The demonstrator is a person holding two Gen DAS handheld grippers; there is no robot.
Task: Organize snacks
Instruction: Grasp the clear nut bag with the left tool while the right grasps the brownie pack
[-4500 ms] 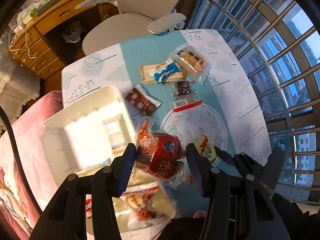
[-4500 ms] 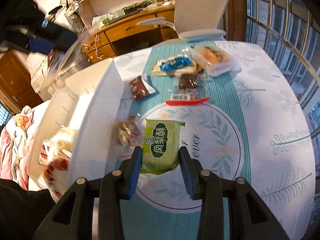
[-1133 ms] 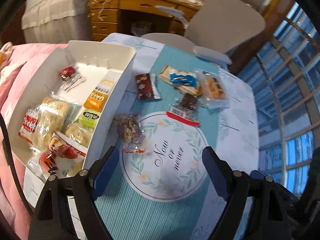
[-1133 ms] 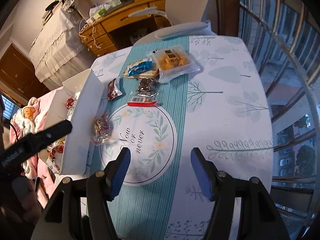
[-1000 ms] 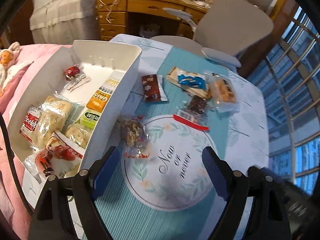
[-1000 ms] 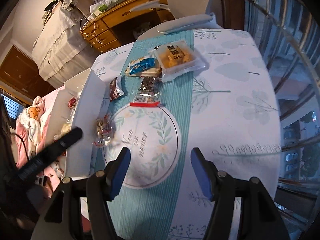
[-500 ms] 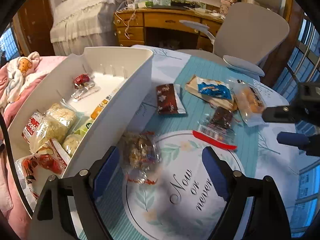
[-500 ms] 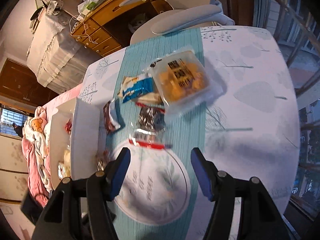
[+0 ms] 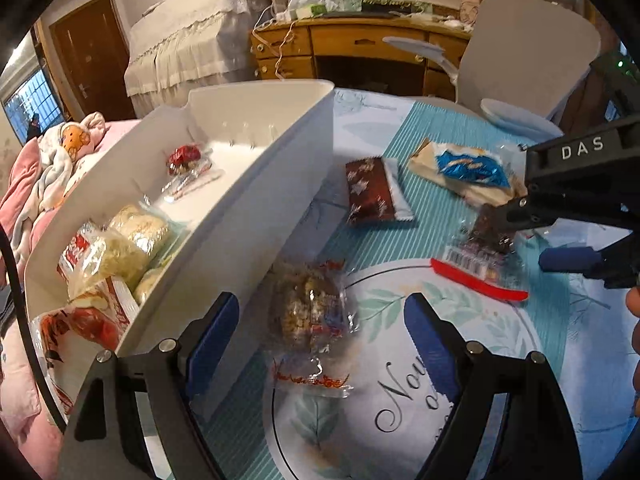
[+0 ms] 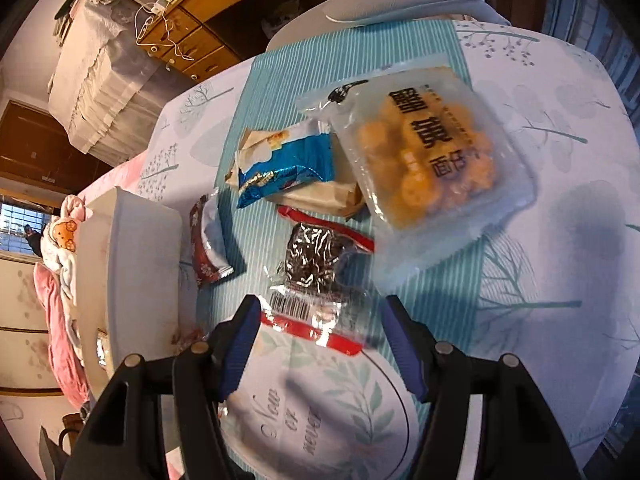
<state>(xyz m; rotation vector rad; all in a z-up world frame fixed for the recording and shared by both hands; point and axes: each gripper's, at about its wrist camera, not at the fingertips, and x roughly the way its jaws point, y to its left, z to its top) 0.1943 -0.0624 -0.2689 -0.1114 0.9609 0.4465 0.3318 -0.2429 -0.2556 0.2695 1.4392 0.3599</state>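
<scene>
My left gripper is open and low over the table, beside a white bin. A clear-wrapped grain snack lies on the cloth between its fingers, untouched. The bin holds several packets, among them a red candy. My right gripper is open above a dark snack in a clear bag with a red strip. The barcode end of that bag lies between its fingertips, and the pads stand clear of it.
Beyond the dark snack lie a blue-and-white packet, a large pack of yellow pastries and a brown-red packet near the bin. A chair and a wooden desk stand past the table. Pink bedding lies left.
Both grippers have come down toward the table. The left closed in on the grain snack by the bin; the right swept toward the far packets and now hangs over the dark snack.
</scene>
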